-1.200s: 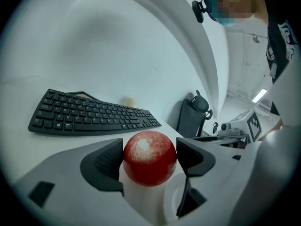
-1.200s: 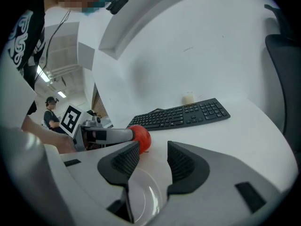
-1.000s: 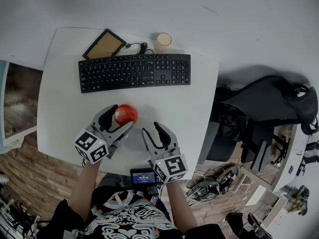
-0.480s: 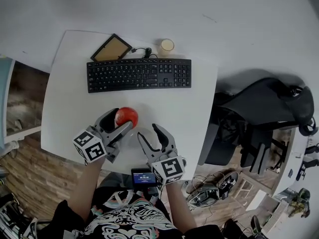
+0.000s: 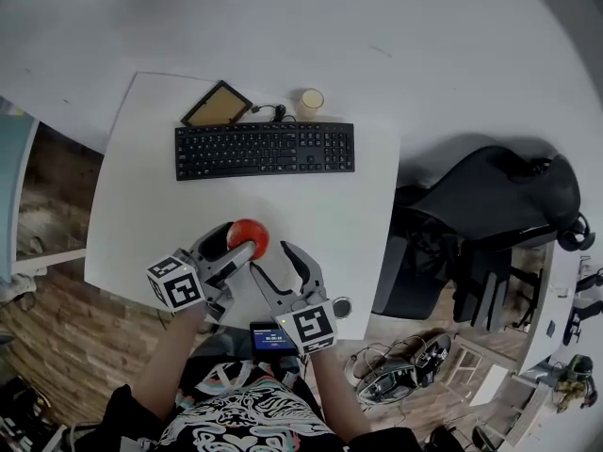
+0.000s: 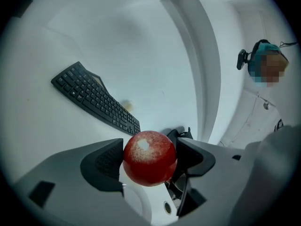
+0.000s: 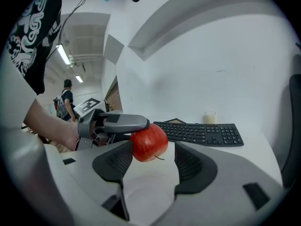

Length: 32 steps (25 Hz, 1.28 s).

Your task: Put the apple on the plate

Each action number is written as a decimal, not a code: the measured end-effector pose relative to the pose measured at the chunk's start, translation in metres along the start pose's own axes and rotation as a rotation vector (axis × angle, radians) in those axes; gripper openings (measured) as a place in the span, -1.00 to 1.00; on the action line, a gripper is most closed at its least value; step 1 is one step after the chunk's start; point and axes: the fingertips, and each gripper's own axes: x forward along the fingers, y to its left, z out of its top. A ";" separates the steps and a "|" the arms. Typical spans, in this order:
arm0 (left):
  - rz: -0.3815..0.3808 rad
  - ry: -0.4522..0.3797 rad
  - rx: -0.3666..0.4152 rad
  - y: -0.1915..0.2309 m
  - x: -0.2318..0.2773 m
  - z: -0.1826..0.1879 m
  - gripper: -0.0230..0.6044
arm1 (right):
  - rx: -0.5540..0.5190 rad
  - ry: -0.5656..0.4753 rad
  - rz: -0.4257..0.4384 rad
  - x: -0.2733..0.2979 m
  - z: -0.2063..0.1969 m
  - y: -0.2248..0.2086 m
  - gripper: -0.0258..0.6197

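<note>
A red apple hangs above the white table, and my left gripper is shut on it, one pad on each side. In the left gripper view the apple fills the gap between the dark pads. My right gripper is just right of it, its jaws opening and nothing between them. Seen from the right gripper view, the apple floats beyond the jaws, pinched by the left gripper's finger. A white plate lies low under the right gripper, hard to tell from the table.
A black keyboard lies across the far half of the table, with a framed cork board and a pale cup behind it. A black office chair stands off the table's right edge. A small lit device sits below the near edge.
Both grippers have come up and back toward the table's near edge. The left one carried the apple along and rolled. The right gripper's jaws have spread wider.
</note>
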 end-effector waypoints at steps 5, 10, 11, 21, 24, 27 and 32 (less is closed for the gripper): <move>-0.058 -0.015 -0.062 -0.017 -0.006 -0.003 0.22 | -0.075 0.000 0.003 -0.007 0.005 0.015 -0.05; -0.129 0.008 -0.137 -0.037 -0.012 -0.010 0.22 | -0.178 -0.020 0.004 -0.018 0.015 0.029 0.01; -0.147 0.027 -0.149 -0.040 -0.013 -0.013 0.22 | -0.187 -0.018 0.002 -0.020 0.016 0.030 0.02; -0.251 0.153 -0.290 -0.065 -0.019 -0.040 0.22 | -0.240 0.000 0.009 -0.037 0.011 0.047 0.12; -0.265 0.157 -0.373 -0.068 -0.019 -0.043 0.22 | -0.255 -0.003 -0.001 -0.041 0.011 0.049 0.12; -0.276 0.175 -0.454 -0.070 -0.021 -0.048 0.22 | -0.260 -0.001 0.007 -0.042 0.009 0.052 0.13; -0.295 0.224 -0.466 -0.076 -0.023 -0.051 0.22 | -0.266 0.039 0.022 -0.043 0.005 0.056 0.13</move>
